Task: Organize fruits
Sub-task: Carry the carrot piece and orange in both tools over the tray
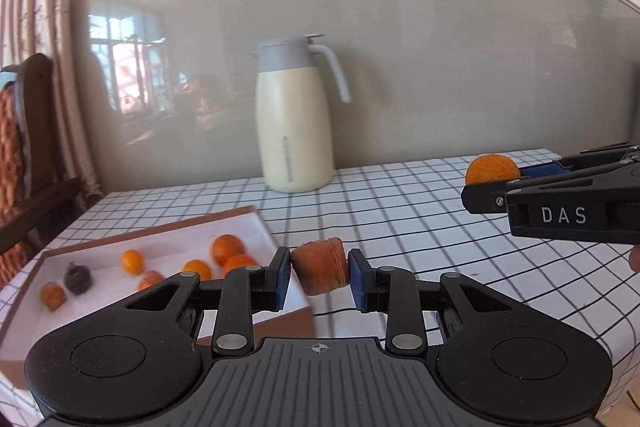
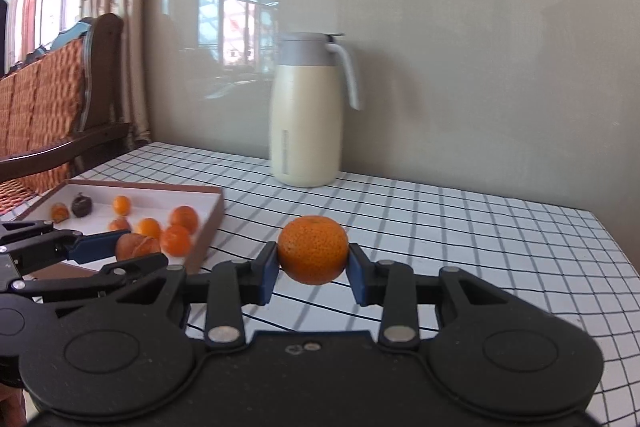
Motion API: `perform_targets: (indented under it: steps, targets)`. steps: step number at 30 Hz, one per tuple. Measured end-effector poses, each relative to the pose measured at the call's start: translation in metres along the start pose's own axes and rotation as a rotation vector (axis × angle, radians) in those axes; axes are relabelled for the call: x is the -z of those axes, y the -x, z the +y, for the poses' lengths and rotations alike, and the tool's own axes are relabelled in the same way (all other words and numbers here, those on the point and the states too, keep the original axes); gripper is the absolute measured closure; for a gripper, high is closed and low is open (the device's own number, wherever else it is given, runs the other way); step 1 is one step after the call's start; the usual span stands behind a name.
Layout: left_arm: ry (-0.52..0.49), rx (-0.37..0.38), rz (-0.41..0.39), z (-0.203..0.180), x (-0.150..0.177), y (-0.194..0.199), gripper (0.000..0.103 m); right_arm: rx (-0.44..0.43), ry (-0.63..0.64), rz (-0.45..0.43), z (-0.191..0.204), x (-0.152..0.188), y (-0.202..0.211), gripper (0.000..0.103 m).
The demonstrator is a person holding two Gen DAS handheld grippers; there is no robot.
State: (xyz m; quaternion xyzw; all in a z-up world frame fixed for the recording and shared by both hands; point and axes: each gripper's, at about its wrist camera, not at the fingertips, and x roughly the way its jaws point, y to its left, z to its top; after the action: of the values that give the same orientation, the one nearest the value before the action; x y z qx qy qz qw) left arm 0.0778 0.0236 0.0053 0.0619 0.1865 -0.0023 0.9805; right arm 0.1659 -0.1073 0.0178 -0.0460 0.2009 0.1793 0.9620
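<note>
fruit sits pinched in both grippers, above the checked tablecloth (image 2: 460, 227). the left gripper (image 1: 319, 273) clamps a brownish, wrinkled fruit (image 1: 319, 269) between its blue pads, near the right edge of the tray (image 1: 256, 223); from the right wrist view the same piece shows as a dull orange lump at the tray's near corner. the right gripper (image 2: 313, 265) clamps a round orange (image 2: 313, 250), pads pressed on its two sides, over open cloth to the right of the tray and apart from it. in the left wrist view that orange shows at the far right, held off the table. the tray, a shallow white box with a brown rim, lies on the left of the table and holds several small oranges (image 1: 227, 249) loosely scattered, plus one dark, nearly black fruit (image 1: 78, 279) near its left end. behind, close to the grey wall, a cream jug (image 2: 304, 115) with a grey lid and handle stands upright on the cloth. a wooden chair (image 2: 60, 99) with an orange patterned back stands at the left, beside the curtain.
</note>
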Motion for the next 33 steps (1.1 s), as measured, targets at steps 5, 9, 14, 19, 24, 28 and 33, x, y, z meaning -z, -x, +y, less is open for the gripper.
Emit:
perform_targets:
  steps: [5,9,14,19,24,28,33]
  targets:
    - [0.020,-0.055,-0.005,0.027,0.004,0.009,0.072,-0.048,0.033,-0.008,0.025,-0.004,-0.005,0.075]
    - [0.032,-0.080,-0.003,0.044,0.006,0.011,0.072,-0.076,0.045,-0.010,0.039,-0.006,-0.009,0.075]
    - [0.047,-0.102,-0.013,0.060,0.008,0.017,0.072,-0.106,0.064,-0.013,0.058,-0.008,-0.015,0.075]
    - [0.064,-0.120,-0.022,0.074,0.011,0.024,0.072,-0.130,0.089,-0.015,0.074,-0.008,-0.019,0.075]
    - [0.075,-0.139,-0.026,0.088,0.014,0.030,0.072,-0.158,0.106,-0.021,0.091,-0.009,-0.022,0.075]
    - [0.090,-0.164,-0.033,0.103,0.016,0.034,0.072,-0.191,0.134,-0.035,0.107,-0.009,-0.022,0.075]
    - [0.103,-0.205,-0.036,0.123,0.020,0.040,0.072,-0.228,0.158,-0.055,0.127,-0.012,-0.024,0.075]
